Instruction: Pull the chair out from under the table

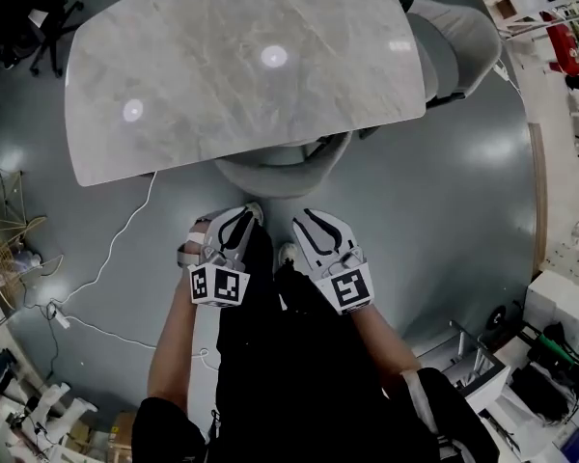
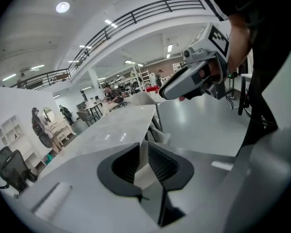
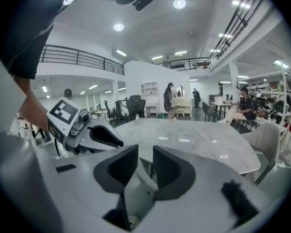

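A grey chair is tucked under the near edge of the marble table; only its curved back shows. Both grippers hover side by side just short of that back, above the floor. My left gripper has its jaws a narrow gap apart with nothing pressed between them. My right gripper stands a little wider, also empty. In the left gripper view the jaws point along the table's edge at the chair. In the right gripper view the jaws face the tabletop.
A second grey chair stands at the table's far right end. A white cable runs over the floor at the left, next to a wire rack. The person's shoes are right under the grippers. Equipment crowds the lower right.
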### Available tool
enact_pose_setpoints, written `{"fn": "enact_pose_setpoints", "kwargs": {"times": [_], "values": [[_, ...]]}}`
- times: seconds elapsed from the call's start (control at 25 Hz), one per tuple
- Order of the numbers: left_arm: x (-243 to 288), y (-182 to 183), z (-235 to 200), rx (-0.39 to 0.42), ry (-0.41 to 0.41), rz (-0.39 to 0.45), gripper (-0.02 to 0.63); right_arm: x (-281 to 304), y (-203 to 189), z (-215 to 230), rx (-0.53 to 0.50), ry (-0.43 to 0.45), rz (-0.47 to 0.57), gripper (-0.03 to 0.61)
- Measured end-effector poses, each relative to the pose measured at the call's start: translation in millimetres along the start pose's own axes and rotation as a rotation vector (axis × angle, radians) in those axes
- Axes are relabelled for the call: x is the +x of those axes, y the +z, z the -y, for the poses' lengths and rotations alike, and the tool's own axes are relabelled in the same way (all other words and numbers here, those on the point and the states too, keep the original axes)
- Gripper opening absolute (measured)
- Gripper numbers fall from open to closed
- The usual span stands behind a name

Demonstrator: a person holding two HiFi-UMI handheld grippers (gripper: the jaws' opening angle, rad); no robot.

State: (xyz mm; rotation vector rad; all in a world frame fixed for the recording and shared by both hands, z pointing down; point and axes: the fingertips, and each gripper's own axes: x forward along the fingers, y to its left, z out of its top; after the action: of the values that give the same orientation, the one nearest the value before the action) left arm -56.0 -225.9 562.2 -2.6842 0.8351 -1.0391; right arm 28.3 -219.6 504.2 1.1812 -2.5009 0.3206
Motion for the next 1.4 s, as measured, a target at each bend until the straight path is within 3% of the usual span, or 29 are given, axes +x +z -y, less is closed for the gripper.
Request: {"fn": "enact_pose_setpoints", "kwargs": {"times": [0.16,0.64,0.76,1.0,1.4], "values": [[18.6,-28.8,0.6,0.113,-0.066,-0.074,0.128,25.0,-29.1,-2.1,-0.073,0.032,-0.104,0.138],[73.9,-80.0,-8.7,0.441,-0.193,-0.234,0.28,74.9,-108.5,-5.9,-0.457,0.142,-0.456,0.241],[89.9,-93.5,-10.4,0.472,-0.231,-0.261,0.288,87.8,-123.4,-6.5,-0.503,0.172,-0.508,0.249],[116.5,-141.0,-9.8,0.539,-0.298,-0.426,0.314,107.0,-150.3,-5.4,-0.57,0.196,-0.596,0.261],[139.6,-170.6,0.2,0.609,-0.334,-0.505,0.294,136.8,-184.3,8.8,-0.649,0.19,-0.735,0.268]]}}
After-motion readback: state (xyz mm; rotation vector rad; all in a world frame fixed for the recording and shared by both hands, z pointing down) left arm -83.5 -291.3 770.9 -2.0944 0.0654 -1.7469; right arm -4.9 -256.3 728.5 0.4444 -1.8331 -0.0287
